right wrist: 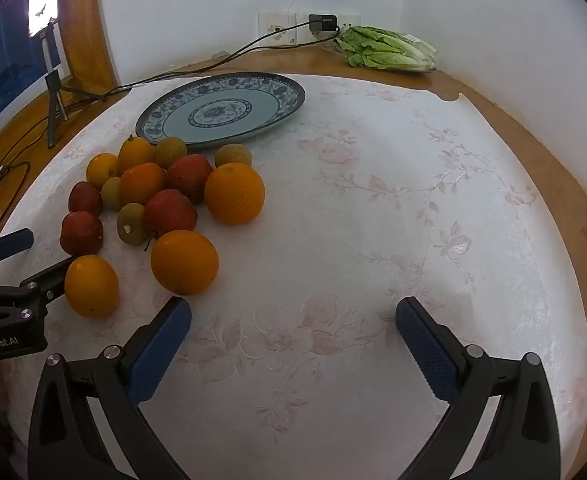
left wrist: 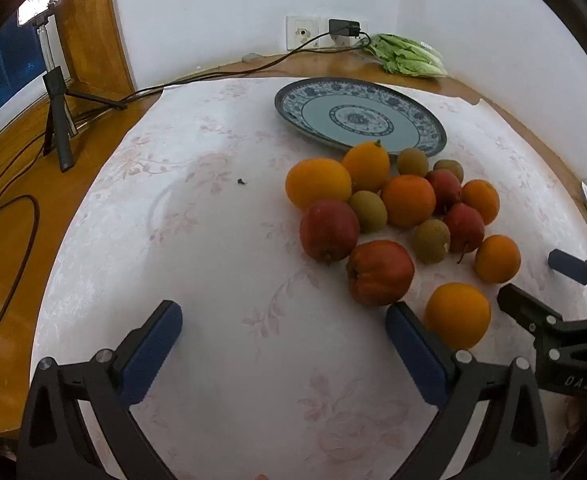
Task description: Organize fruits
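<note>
Left wrist view: oranges (left wrist: 318, 183), red apples (left wrist: 329, 230) and kiwis (left wrist: 368, 211) lie heaped before the empty blue-patterned plate (left wrist: 357, 117) near the table's far edge, apparently awaiting sorting; left gripper (left wrist: 283, 344) and right gripper (right wrist: 293, 340) hover tilted downward, jaws wide, holding nothing.

My left gripper (left wrist: 283, 344): matt black plastic, ribbed blue pads, bright metal pins.
My right gripper (right wrist: 293, 346): same finish.
Tablecloth (right wrist: 373, 220): white cloth, faint embossed flowers, soft sheen.
Plate (left wrist: 293, 98), upper centre: glossy glazed ceramic.
Table (left wrist: 9, 184), left edge: varnished, shiny wood.
Oranges (right wrist: 234, 193): dimpled, slightly glossy skin.
</note>
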